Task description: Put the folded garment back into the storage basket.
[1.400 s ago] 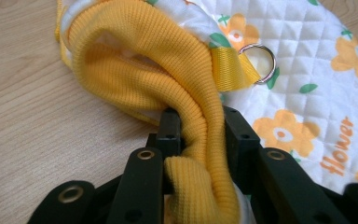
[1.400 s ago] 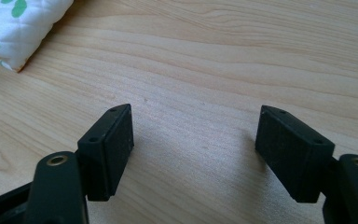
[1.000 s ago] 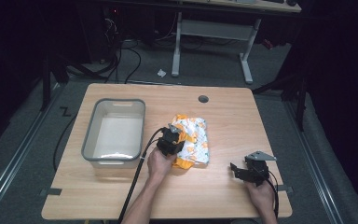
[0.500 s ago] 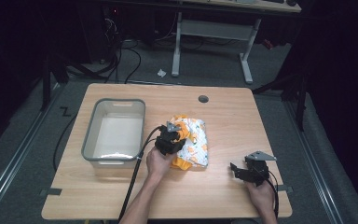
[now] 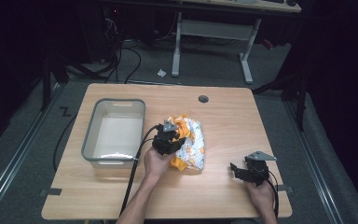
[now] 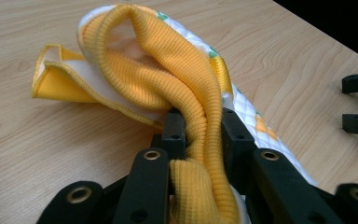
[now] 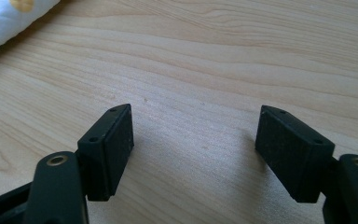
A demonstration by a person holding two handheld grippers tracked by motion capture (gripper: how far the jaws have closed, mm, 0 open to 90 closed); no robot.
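While the left gripper point(image 6: 198, 135) clamps the yellow cloth point(image 6: 177, 79), the right gripper point(image 7: 193, 149) sits wide open above the table point(image 7: 214, 60).

Cloth point(image 6: 168, 74) – orange ribbing, white quilted; grey bin point(image 5: 89, 140).

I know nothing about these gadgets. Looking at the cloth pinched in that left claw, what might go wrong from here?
The left gripper pinches only the orange ribbed edge of the cloth, so the rest may trail, drag on the table or slip free when lifted. If it is headed for the grey bin, loose cloth could hang over the rim. The right gripper rests open and apart from the cloth, so it gives no support.
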